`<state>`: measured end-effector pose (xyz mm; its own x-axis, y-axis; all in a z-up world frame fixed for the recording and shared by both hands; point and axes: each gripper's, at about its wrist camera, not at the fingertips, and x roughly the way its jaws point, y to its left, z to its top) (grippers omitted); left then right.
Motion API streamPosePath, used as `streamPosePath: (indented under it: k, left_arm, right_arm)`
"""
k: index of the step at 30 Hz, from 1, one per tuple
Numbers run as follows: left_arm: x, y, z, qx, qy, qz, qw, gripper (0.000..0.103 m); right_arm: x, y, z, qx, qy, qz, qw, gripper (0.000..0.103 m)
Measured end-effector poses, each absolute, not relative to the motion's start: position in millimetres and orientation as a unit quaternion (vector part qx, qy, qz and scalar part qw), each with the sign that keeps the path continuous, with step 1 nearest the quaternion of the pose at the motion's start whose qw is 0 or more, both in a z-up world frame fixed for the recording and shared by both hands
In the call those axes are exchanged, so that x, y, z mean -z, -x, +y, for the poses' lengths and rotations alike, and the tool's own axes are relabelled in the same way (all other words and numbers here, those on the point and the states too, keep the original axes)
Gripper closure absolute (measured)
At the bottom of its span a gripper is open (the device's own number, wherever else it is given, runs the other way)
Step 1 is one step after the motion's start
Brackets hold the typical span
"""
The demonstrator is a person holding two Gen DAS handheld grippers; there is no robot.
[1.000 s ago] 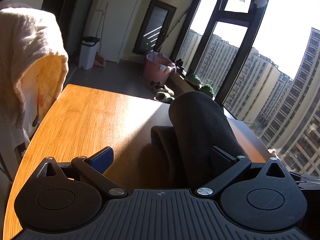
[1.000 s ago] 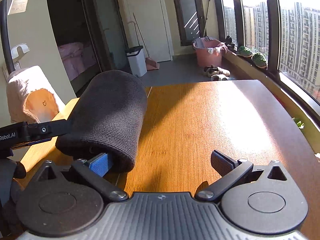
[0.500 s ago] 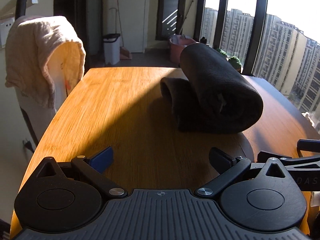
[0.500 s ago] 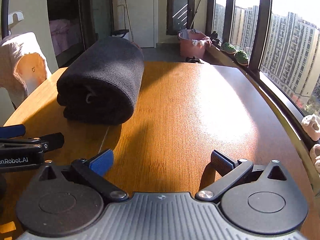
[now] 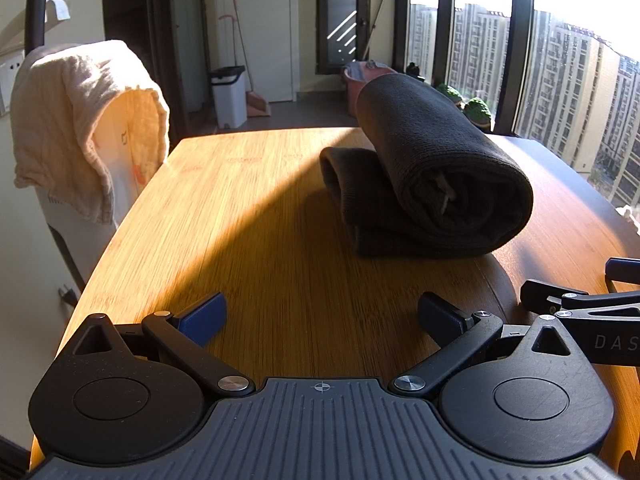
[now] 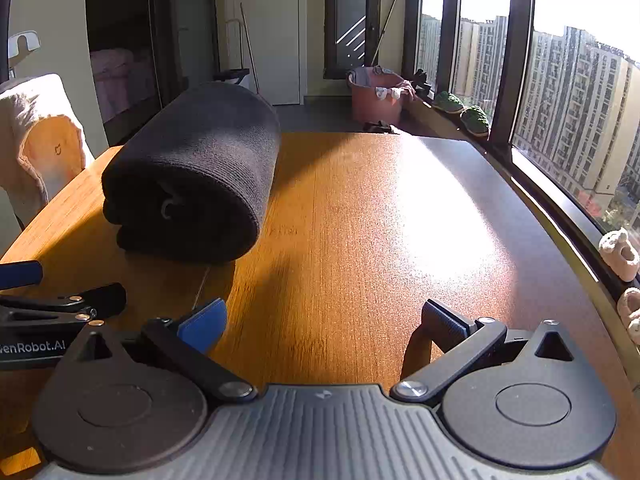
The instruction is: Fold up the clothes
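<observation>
Since a second ago both claws have drawn back toward the near edge of the table (image 5: 248, 216); then they were right against the dark garment (image 5: 436, 176), and now bare wood lies between it and them. The garment lies folded into a thick roll on the table, well clear of both claws. Its long axis runs away from the cameras toward the far end of the room, with one rolled end facing the near edge. In the left wrist view it sits right of centre, a lower fold showing under its left side; in the right wrist view it sits to the left.

The table is orange-brown wood, half in sun and half in shade. Tall windows (image 6: 568, 92) along the right look onto apartment blocks. A chair draped with a cream cloth (image 5: 84, 120) stands at the table's left.

The left claw (image 5: 322, 316) and the right claw (image 6: 324, 322) are both spread wide, holding nothing.
</observation>
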<state>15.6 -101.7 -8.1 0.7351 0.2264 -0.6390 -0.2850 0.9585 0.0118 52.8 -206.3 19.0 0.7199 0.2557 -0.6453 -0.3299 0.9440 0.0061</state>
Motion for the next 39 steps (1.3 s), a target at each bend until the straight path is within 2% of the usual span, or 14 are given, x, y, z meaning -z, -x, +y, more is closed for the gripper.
streamPosePath:
  k: [39]
  left_arm:
    - [8.0,-17.4,-99.9,-0.135,0.043,0.337,0.931,0.000]
  right_arm:
    - [-18.4,-52.1,-212.4,-0.157,0.053,0.339,0.926,0.000]
